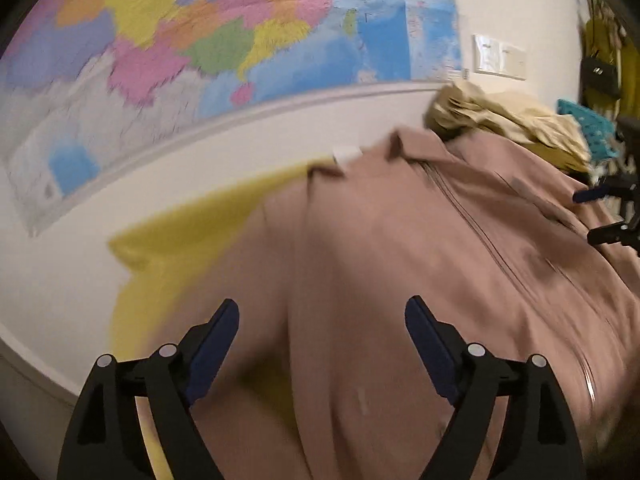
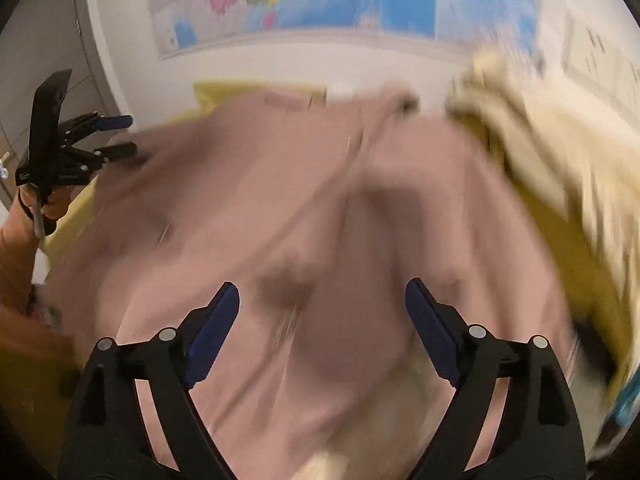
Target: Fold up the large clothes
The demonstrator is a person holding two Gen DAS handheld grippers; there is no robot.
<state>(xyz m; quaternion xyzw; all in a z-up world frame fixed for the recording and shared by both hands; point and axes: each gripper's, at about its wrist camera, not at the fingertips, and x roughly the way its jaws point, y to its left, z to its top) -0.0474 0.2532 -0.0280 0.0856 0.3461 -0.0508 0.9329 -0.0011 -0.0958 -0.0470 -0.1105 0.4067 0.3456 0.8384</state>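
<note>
While both wrist views are smeared by motion blur, a large dusty-pink garment point(image 1: 400, 240) can be made out spread across a yellow sheet point(image 1: 188, 236), its zip point(image 1: 472, 216) running down the front and its collar point(image 1: 404, 146) turned toward the white wall. The yellow sheet is seen bare to the left of the garment in the left wrist view and again along its right edge in the right wrist view. Whether the surface beneath is a bed or a tabletop cannot be told.

The left gripper point(image 1: 322, 316) is held above the pink cloth with its blue-padded fingers point(image 1: 218, 340) spread wide, and nothing is seen between them. The right gripper point(image 2: 322, 300) is likewise held wide over the garment, with no cloth pinched by its pads point(image 2: 430, 328). In the right wrist view the left gripper is also seen from the side at the garment's left edge, carried by a hand point(image 2: 36, 204).

A crumpled cream-coloured cloth point(image 1: 508, 120) is seen just beyond the garment's collar, to the right. A large coloured map point(image 1: 200, 40) is hung on the wall behind, and a pale switch plate point(image 1: 500, 56) is fixed to the right of it. A teal object point(image 1: 588, 128) is glimpsed at the far right, too blurred to identify.
</note>
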